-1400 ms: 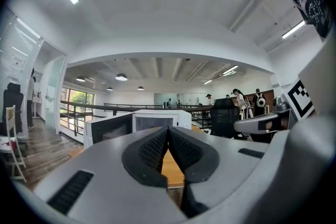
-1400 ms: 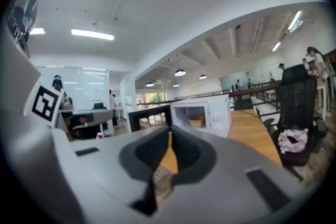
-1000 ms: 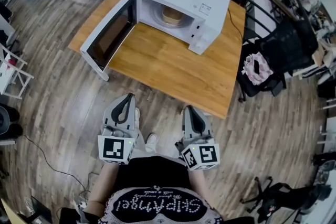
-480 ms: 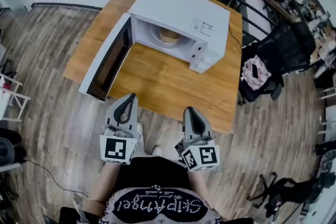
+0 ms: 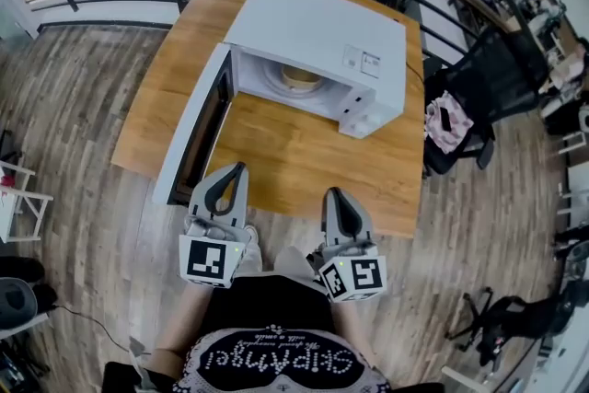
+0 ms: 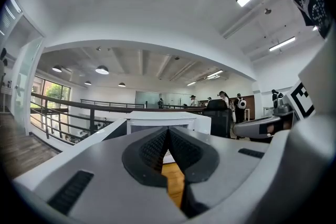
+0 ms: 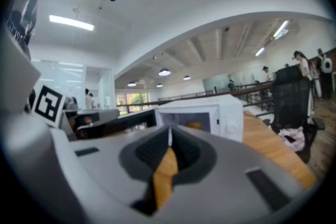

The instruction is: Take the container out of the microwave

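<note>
The white microwave (image 5: 317, 41) stood on the far right part of the wooden tabletop (image 5: 276, 152), its door (image 5: 198, 129) swung wide open toward the left edge, the door's free end reaching about to the near edge by the near left corner. The container (image 5: 301, 78), a pale round tub, sat inside the lit cavity on the turntable, untouched. Both tools were held side by side at the near edge, well short of the cavity. The left gripper (image 5: 236, 170) pointed at the door's free end, its jaws pressed together with nothing between them. The right gripper (image 5: 333, 195) hung over the near edge to the right, facing the oven's front, its jaws likewise together and empty. A black chair (image 5: 497, 74) carrying a pink bundle (image 5: 448, 120) stood beyond the right edge.
</note>
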A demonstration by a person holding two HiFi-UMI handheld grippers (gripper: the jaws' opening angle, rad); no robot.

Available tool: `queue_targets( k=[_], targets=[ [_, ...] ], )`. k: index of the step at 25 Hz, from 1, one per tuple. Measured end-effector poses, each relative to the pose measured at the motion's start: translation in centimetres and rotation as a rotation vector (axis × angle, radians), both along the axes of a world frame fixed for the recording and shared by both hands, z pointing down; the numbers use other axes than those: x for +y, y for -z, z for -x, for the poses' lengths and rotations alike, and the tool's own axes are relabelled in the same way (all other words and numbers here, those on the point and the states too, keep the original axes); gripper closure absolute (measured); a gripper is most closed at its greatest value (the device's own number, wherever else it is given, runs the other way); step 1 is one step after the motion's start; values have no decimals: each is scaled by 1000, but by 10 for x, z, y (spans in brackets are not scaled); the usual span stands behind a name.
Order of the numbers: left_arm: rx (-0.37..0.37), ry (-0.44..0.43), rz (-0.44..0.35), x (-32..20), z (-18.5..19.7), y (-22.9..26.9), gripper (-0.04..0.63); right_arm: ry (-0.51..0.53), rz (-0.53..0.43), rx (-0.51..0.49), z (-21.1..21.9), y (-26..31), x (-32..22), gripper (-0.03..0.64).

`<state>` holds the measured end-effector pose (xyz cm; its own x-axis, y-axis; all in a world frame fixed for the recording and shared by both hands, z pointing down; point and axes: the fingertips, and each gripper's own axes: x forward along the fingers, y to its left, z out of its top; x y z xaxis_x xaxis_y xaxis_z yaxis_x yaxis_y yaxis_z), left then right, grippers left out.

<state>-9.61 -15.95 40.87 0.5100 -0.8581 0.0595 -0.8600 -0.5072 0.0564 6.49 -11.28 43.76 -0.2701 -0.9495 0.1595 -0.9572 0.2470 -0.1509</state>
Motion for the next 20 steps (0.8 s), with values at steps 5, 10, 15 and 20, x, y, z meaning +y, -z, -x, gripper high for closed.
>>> queue_targets(
  k=[5,10,15,20],
  targets=[
    [6,-4,-3,-4,13,1,568,7,-4,11,17,3,-2,577],
    [4,-3,-2,-2,20,1,568,11,-7,14,24,4,-3,577],
    [7,1,5,-1,21,1,568,21,-3,16,27,4,-2,577],
    [8,7,13,-4,16,-2,568,27,1,15,22,2,-5,577]
  ],
)
